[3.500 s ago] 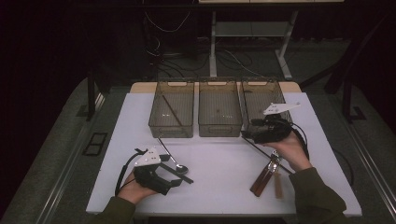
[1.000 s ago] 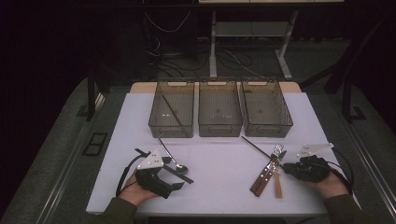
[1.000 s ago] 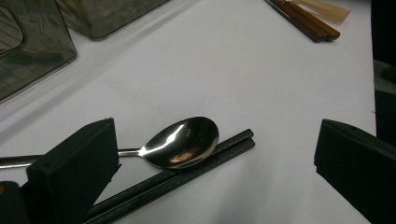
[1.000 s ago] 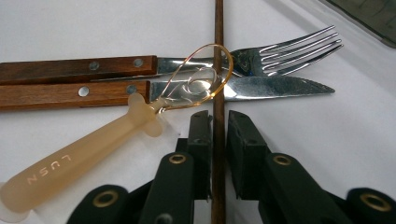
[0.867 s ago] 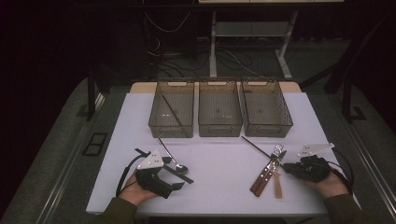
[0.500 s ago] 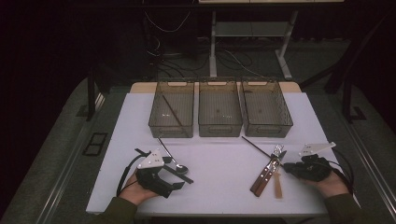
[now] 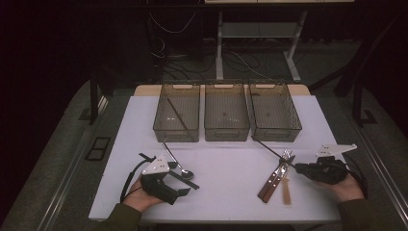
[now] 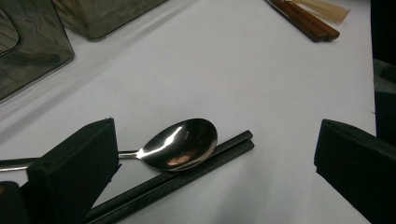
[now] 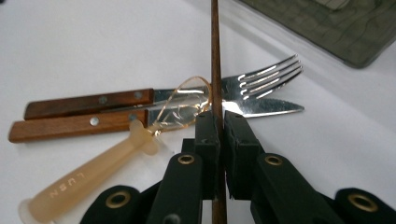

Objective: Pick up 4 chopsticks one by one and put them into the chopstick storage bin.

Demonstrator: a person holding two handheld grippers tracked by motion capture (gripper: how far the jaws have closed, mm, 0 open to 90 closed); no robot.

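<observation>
Right hand-held gripper [image 9: 217,122] has its jaws clamped on a thin brown chopstick [image 9: 215,56], pads pressing both sides near its lower end. In the high view that chopstick [image 7: 267,147] runs from the right hand-held gripper [image 7: 299,167] up and left toward the front of the right bin [image 7: 274,111], far tip just short of the bin wall, so its long axis points diagonally at the bins. It crosses over the pile: wood-handled fork [image 9: 261,77], wood-handled knife [image 9: 79,123], translucent plastic spoon [image 9: 88,175], all lying on the white bench [image 7: 226,168] just beside the jaws. Judgement: the stick looks gripped but low over the pile, so the next move needs a clean lift before swinging it away, else it drags the fork or plastic spoon along. One chopstick [image 7: 177,115] already lies slanted in the left bin [image 7: 177,113], the likely target, well apart to the left across the bench; middle bin [image 7: 226,113] sits between. Left hand-held gripper [image 7: 180,188] stands wide, holding nothing, a metal spoon [image 8: 182,143] and a pair of black chopsticks [image 8: 187,175] lying between its jaws. The right one has the stick, so the right hand does the carry.
</observation>
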